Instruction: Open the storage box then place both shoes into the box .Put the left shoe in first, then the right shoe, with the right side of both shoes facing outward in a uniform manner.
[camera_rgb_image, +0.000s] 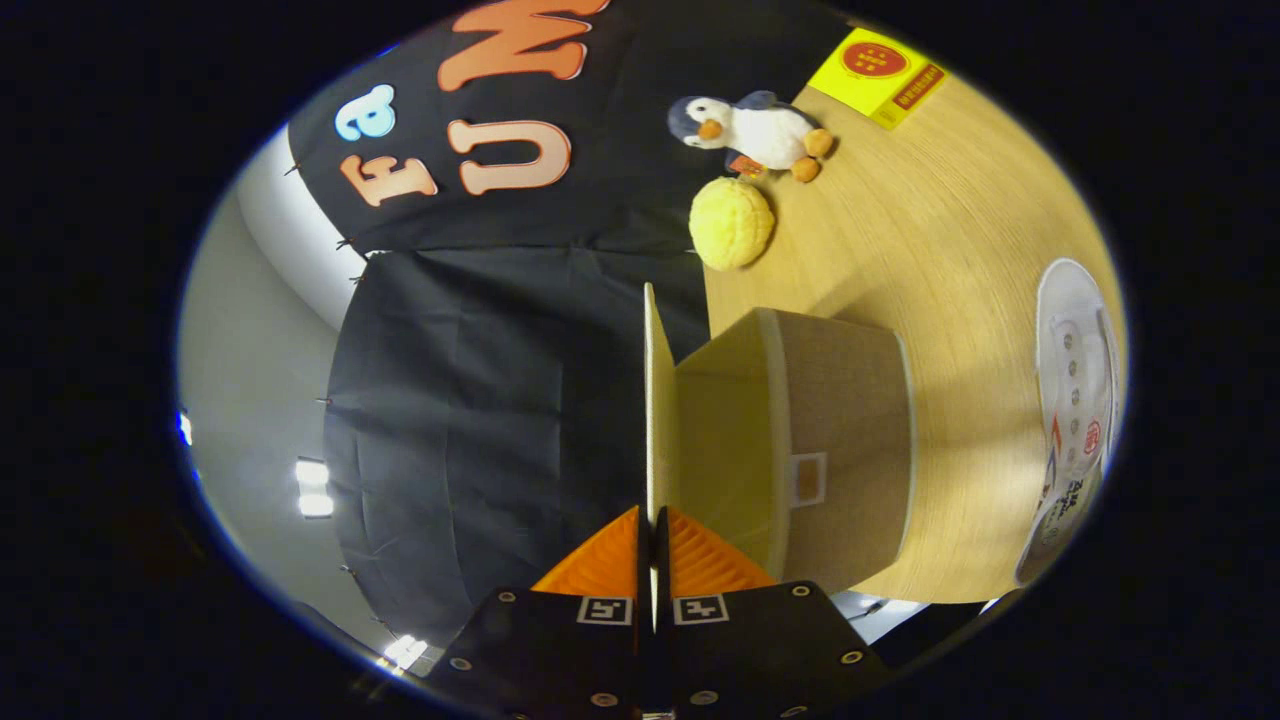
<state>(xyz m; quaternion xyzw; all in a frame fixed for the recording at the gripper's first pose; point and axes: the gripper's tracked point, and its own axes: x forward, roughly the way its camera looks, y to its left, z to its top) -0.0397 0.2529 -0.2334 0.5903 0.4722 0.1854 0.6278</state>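
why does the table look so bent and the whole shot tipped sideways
Gripper view: fisheye bows the table edge; camera is rolled, tongs shut on the box lid; the storage box casts a soft shadow; the white shoe is stretched.

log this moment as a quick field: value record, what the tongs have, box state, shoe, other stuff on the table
tongs: tongs closed on the thin edge of the lid, one finger on each side
storage box: storage box on the wooden table, lid swung away from the body, pale interior exposed
shoe: one white shoe on the table beyond the box, not yet in it
other items: penguin plush, round yellow ball, flat yellow packet, all past the box
task stage: opening the box, no shoe loaded
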